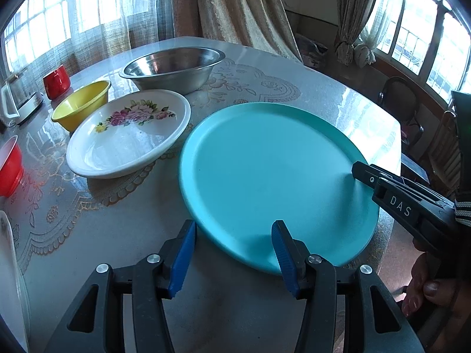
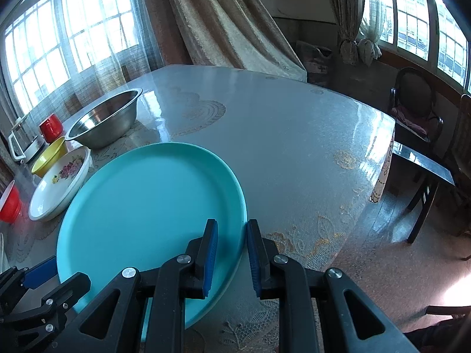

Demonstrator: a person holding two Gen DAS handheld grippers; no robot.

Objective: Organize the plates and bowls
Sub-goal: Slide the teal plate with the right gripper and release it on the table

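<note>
The surface [image 1: 123, 235] carries, from largest to smallest, a teal plate [image 1: 265, 176], a steel bowl [image 1: 173, 70], a white flowered dish [image 1: 129, 135], a yellow bowl [image 1: 82, 103] and a red bowl [image 1: 10, 170] at the left edge.

The step in hand looks like moving the teal plate, probably toward the other dishes for stacking. To do it well, the person should keep the plate level while it travels, since a wide, shallow plate held at one edge tends to droop on the far side. The rim is thin and smooth, so the grip has to sit well over the lip, not on its very edge. A steadying hold from the other side would help before it is lifted over the flowered dish.

The right gripper [image 2: 232, 253] straddles the plate's right rim, one pad above the plate and one outside the edge, with its jaws narrowly spread; whether the pads press on the rim cannot be told. The left gripper [image 1: 234, 253] stands half spread over the plate's near edge, one pad above the plate and the other over the bare surface, gripping nothing. The plate lies flat just right of the flowered dish, nearly touching it.
</note>
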